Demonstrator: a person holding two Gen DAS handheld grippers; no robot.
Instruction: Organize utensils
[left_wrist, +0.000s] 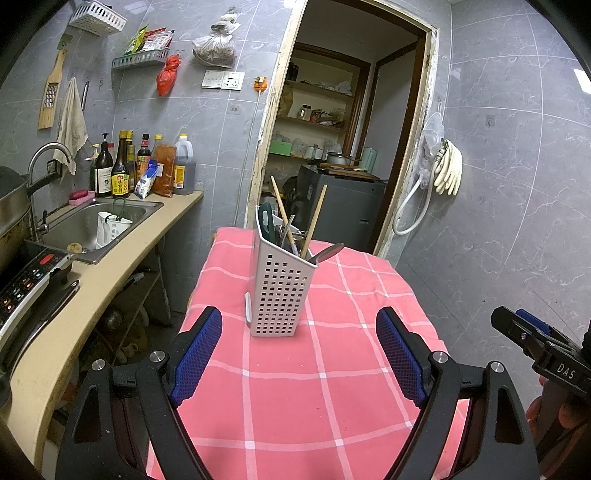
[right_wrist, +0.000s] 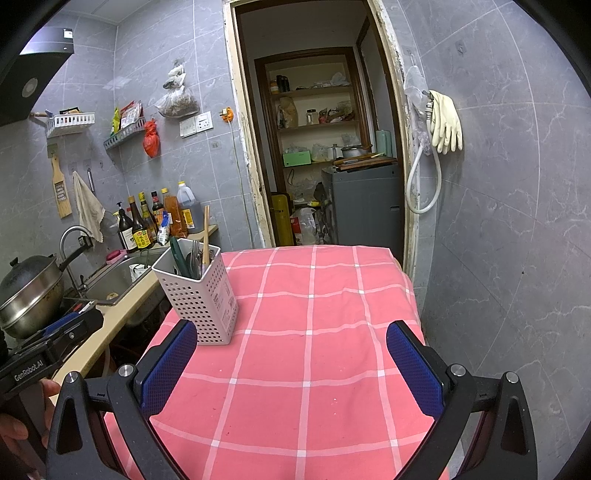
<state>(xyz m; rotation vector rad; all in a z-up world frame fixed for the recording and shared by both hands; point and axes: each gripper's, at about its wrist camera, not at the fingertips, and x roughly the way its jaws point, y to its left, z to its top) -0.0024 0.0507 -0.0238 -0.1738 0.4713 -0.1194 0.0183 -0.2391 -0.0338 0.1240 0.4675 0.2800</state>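
Pink checked tablecloth (left_wrist: 332, 387) carried your white perforated utensil holder (left_wrist: 279, 291), standing upright with chopsticks (left_wrist: 314, 225) and other utensils inside. Your left gripper (left_wrist: 299, 354) and right gripper (right_wrist: 291, 365) both gaped wide, holding nothing, short of the holder.

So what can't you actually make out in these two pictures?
- Lower ends of the utensils: both views, hidden by the holder walls.
- Printed label on the holder: right view, too small to read.
- Table's near edge: both views, hidden by the jaws.
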